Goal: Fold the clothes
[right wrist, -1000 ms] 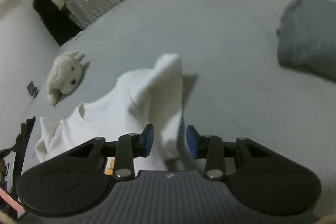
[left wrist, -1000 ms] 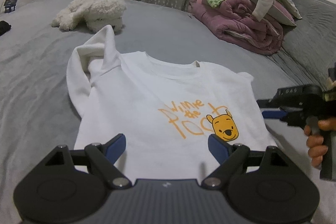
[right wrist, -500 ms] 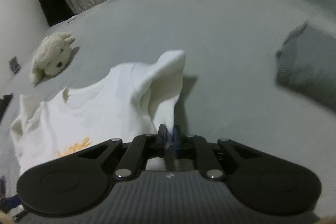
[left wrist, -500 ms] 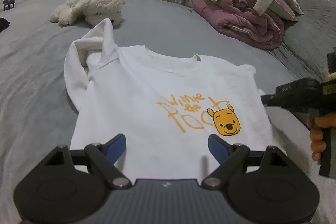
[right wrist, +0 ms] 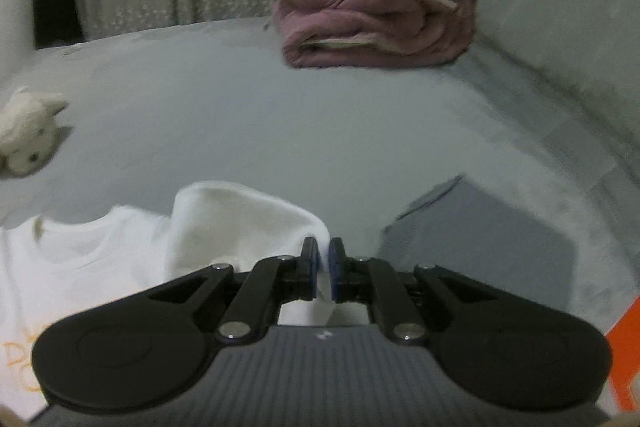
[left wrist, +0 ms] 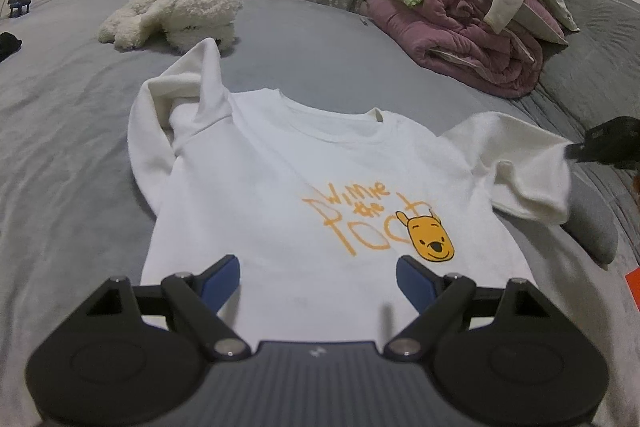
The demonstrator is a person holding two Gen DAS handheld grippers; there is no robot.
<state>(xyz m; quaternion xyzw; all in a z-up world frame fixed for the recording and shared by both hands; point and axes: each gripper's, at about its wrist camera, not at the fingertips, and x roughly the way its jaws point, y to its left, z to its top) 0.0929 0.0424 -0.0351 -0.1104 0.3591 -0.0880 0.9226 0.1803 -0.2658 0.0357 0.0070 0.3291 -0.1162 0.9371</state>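
A white sweatshirt (left wrist: 288, 179) with an orange Winnie the Pooh print lies face up on the grey bed. Its left sleeve (left wrist: 176, 99) is bunched up by the shoulder. My left gripper (left wrist: 318, 277) is open and empty, hovering over the hem. My right gripper (right wrist: 324, 267) is shut on the right sleeve (right wrist: 240, 219) and holds it lifted off the bed; the same gripper shows at the right edge of the left wrist view (left wrist: 576, 151), pinching that sleeve (left wrist: 516, 163).
A white plush toy (left wrist: 176, 13) lies at the back left. A pile of clothes on a rolled pink blanket (left wrist: 460, 27) sits at the back right. A folded grey item (right wrist: 480, 227) lies right of the sweatshirt. Something orange (right wrist: 624, 347) is at the right edge.
My right gripper closed on the right sleeve and pulled it up and out to the right. My left gripper stayed open and shifted slightly over the hem.
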